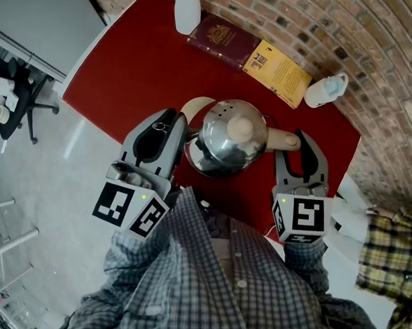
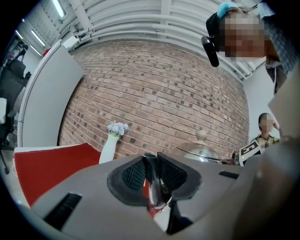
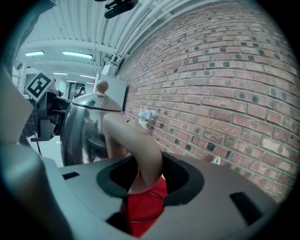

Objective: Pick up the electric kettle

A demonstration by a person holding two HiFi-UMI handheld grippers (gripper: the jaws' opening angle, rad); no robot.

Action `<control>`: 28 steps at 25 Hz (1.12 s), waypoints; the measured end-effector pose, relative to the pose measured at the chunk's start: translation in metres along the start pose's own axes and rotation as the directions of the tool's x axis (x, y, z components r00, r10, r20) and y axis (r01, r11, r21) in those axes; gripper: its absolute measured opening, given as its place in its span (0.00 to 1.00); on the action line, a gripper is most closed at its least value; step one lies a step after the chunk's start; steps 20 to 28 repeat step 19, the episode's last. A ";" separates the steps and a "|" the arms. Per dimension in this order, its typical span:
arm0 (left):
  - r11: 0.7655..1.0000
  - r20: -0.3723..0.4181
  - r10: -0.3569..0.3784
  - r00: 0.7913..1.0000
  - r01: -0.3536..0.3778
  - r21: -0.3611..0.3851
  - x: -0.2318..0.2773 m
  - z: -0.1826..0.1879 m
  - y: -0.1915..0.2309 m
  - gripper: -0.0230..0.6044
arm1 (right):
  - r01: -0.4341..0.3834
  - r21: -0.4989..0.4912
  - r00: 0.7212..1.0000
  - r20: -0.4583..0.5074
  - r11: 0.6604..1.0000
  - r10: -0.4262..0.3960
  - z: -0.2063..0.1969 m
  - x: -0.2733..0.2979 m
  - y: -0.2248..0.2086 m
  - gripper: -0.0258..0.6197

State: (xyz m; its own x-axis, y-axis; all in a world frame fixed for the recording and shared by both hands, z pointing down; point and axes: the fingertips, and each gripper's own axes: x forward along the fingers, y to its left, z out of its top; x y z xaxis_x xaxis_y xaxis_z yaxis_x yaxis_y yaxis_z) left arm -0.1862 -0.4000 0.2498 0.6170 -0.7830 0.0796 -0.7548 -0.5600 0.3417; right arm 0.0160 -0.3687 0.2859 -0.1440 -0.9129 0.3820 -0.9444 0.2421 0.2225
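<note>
The electric kettle (image 1: 227,141) is shiny steel with a beige knob on its lid and stands between my two grippers over the red table (image 1: 137,67). My left gripper (image 1: 163,122) is shut on its narrow metal spout (image 2: 153,185), which sits pinched between the ribbed pads. My right gripper (image 1: 297,145) is shut on the beige handle (image 3: 136,145), which curves down from the kettle body (image 3: 82,133) through the jaws. A beige rounded piece (image 1: 194,107) shows behind the kettle; whether the kettle rests on the table or hangs above it cannot be told.
A dark red book (image 1: 248,50) lies at the table's far side beside a white vase (image 1: 187,8) with pale flowers (image 2: 117,127). A small white jug (image 1: 325,90) stands near the brick wall (image 1: 366,46). Checked cloth (image 1: 396,260) lies at right.
</note>
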 end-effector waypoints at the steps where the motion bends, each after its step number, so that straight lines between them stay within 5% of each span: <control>1: 1.000 -0.003 0.002 1.000 -0.002 0.004 0.000 0.000 0.000 0.15 | -0.002 0.001 1.000 -0.002 1.000 0.002 0.000 0.000 0.000 0.29; 28: 1.000 -0.035 0.010 0.999 -0.009 0.018 0.001 -0.008 -0.001 0.15 | -0.025 -0.001 0.999 -0.034 1.000 0.025 -0.009 0.003 0.000 0.29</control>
